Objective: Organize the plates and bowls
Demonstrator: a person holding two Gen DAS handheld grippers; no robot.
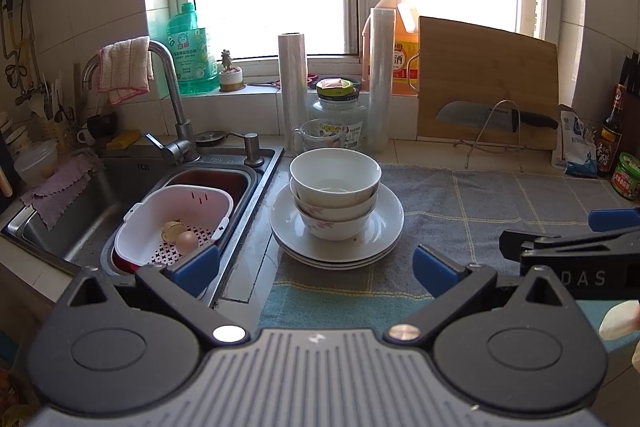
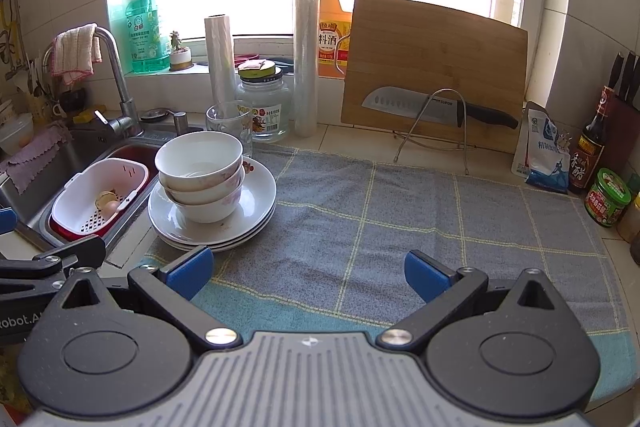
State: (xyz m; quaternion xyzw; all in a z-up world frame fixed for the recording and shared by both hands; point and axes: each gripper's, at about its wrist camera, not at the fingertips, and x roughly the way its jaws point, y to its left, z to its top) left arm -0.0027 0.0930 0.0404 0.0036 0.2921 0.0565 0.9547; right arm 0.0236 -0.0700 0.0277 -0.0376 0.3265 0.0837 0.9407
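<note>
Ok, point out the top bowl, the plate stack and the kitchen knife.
top bowl (image 1: 335, 173): left wrist view, on its inner wall.
plate stack (image 1: 382, 227): left wrist view, on the bare right rim.
kitchen knife (image 2: 404, 101): right wrist view, on the blade.

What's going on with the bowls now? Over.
Left gripper open, empty. Right gripper open, empty. Bowls nested on stacked plates, untouched. Glass mug close behind.
</note>
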